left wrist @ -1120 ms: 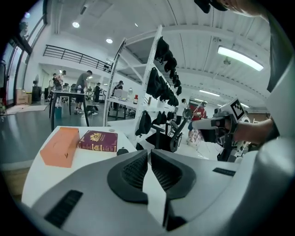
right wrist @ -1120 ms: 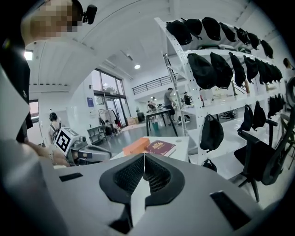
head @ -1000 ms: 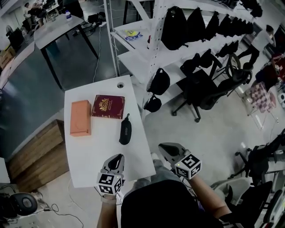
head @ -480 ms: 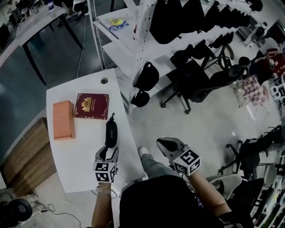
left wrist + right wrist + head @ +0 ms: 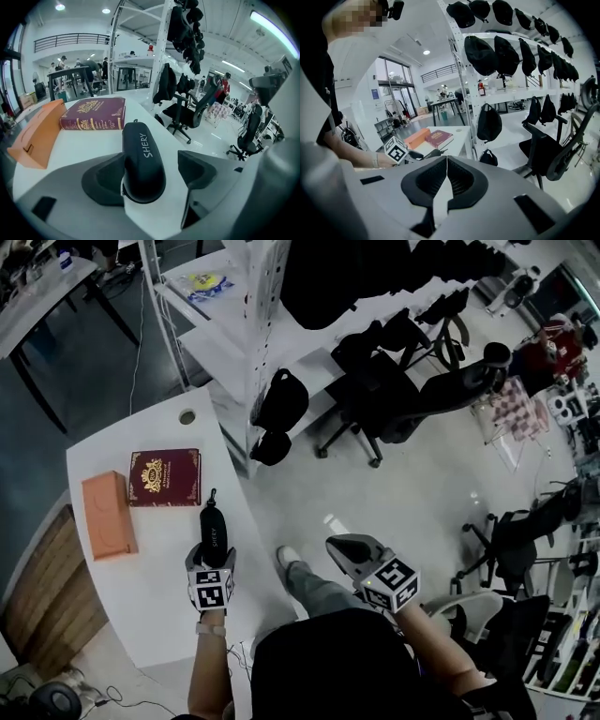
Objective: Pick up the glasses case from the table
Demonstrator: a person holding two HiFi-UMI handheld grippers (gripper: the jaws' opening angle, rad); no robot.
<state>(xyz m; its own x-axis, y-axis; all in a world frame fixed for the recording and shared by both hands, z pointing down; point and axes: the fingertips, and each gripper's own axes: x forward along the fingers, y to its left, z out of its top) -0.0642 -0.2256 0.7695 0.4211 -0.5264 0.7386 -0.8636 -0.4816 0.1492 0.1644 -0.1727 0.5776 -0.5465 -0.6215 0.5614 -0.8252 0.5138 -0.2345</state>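
Observation:
The black glasses case [image 5: 213, 529] lies on the white table [image 5: 141, 587], near its right edge. My left gripper [image 5: 212, 557] stands at the case's near end. In the left gripper view the case [image 5: 142, 157] lies between the jaws of the left gripper [image 5: 151, 163], which are opening. The left pad is close against its side and the right pad stands apart from it. My right gripper [image 5: 345, 549] hangs off the table over the floor. In its own view the right gripper [image 5: 446, 171] is shut on nothing.
A maroon book [image 5: 165, 477] and an orange box [image 5: 108, 515] lie just beyond and left of the case. White shelves with black bags [image 5: 281, 399] stand right of the table. Office chairs [image 5: 394, 390] stand farther right. The person's shoe [image 5: 287, 559] is by the table's edge.
My left gripper has moved forward and down to the case, and its jaws have gone from shut to wide around the case's near end. The right gripper has drifted slightly.

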